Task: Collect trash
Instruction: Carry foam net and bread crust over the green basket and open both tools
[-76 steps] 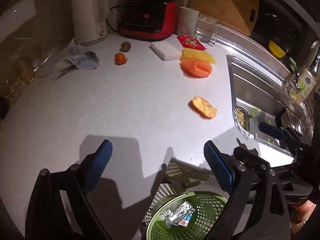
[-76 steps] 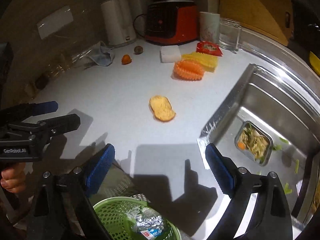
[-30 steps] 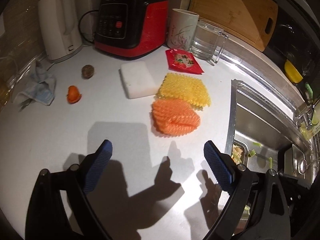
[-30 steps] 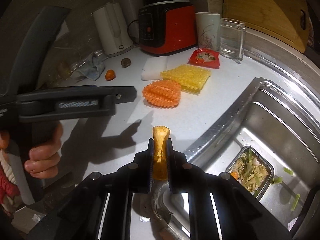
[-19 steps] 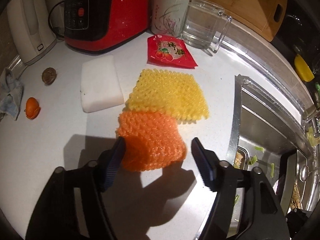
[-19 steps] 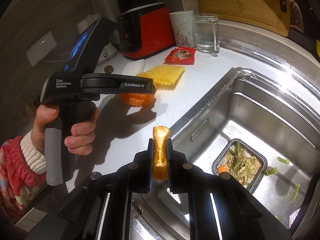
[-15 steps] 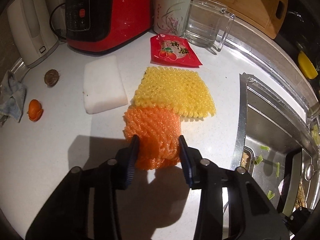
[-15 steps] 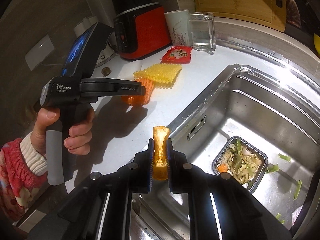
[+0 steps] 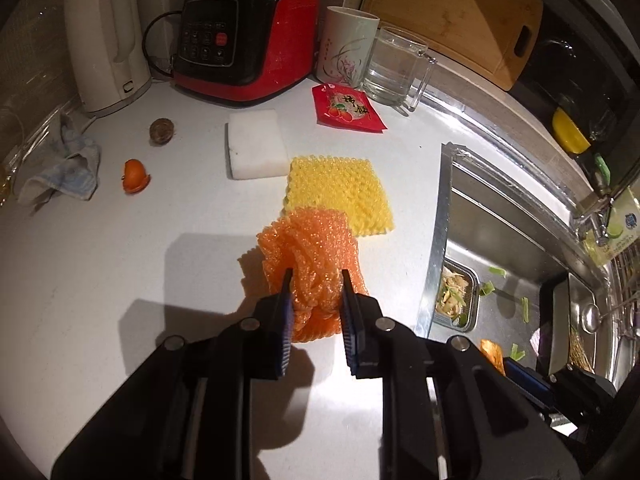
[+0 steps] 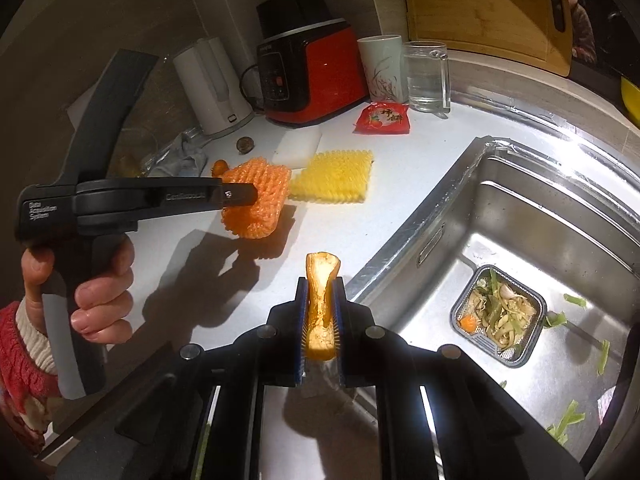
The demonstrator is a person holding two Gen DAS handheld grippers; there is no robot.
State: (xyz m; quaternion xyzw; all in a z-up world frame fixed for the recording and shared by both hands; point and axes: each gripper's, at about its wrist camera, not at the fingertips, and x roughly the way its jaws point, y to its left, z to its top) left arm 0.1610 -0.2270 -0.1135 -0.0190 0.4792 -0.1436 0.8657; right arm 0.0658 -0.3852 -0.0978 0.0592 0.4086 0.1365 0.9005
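Left wrist view: left gripper [image 9: 316, 280] clamped on the orange foam net [image 9: 310, 256], jaws having just been closing, net bunched between the blue pads and lifted off the white counter [image 9: 120, 280]. Just behind it, flat on the counter, a yellow foam net [image 9: 340, 192], near the sink's [image 9: 500, 232] left rim. Beyond that a white sponge block [image 9: 256, 144] and a red snack wrapper [image 9: 346, 108], the wrapper just before a glass mug [image 9: 396, 66] and a flowered cup [image 9: 346, 46] at the back edge. Red appliance [image 9: 248, 40] and white kettle [image 9: 106, 36] along the back edge too. Toward the left edge a small orange peel [image 9: 136, 170], a brown nut-like lump [image 9: 162, 132] and a crumpled cloth [image 9: 68, 164]. In the sink, a strainer of food scraps [image 9: 456, 298].

Right wrist view: right gripper [image 10: 320, 292] pinched narrow on a yellow-orange peel piece [image 10: 320, 300], held upright over the counter's edge beside the sink [image 10: 560, 240]. To the left, a hand [image 10: 100, 292] with a red knitted sleeve gripping the left gripper's handle, the orange foam net [image 10: 260, 204] hanging at its tip above the counter.
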